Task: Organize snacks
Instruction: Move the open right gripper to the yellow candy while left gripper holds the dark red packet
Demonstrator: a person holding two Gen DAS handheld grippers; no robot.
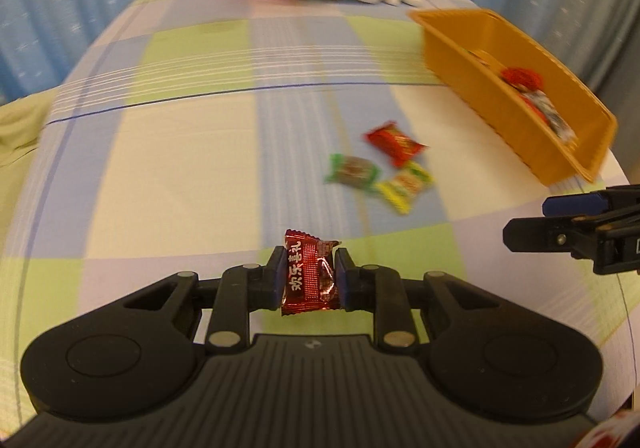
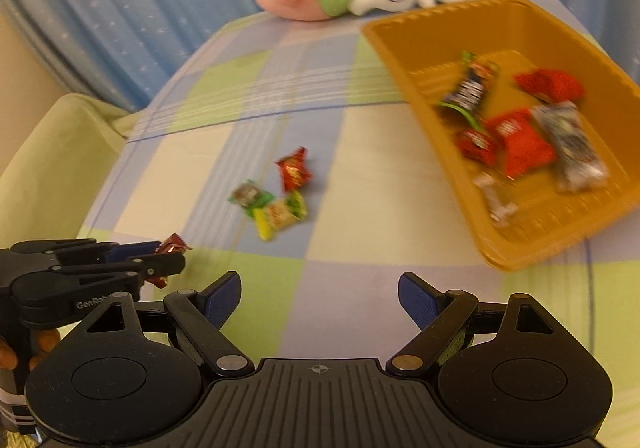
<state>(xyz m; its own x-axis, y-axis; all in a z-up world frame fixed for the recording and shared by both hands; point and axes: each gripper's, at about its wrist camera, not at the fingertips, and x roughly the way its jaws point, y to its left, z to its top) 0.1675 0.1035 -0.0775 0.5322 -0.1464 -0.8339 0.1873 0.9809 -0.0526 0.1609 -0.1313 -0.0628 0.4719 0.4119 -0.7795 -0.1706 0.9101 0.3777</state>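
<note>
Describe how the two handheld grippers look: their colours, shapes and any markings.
Both the left gripper and the right gripper are matte black plastic, with a ribbed central plate, two round side housings, silver pivot pins and blue pads on the fingers. The left gripper's side carries partly readable white lettering, "GenRob". No cables are visible.

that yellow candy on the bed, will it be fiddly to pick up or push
The yellow candy looks small and flat in a crinkly wrapper, so it is probably light and would slide rather than roll. It lies against the green candy, so a push would likely shift both. The soft bedsheet may give under the open right hand-held gripper.
</note>
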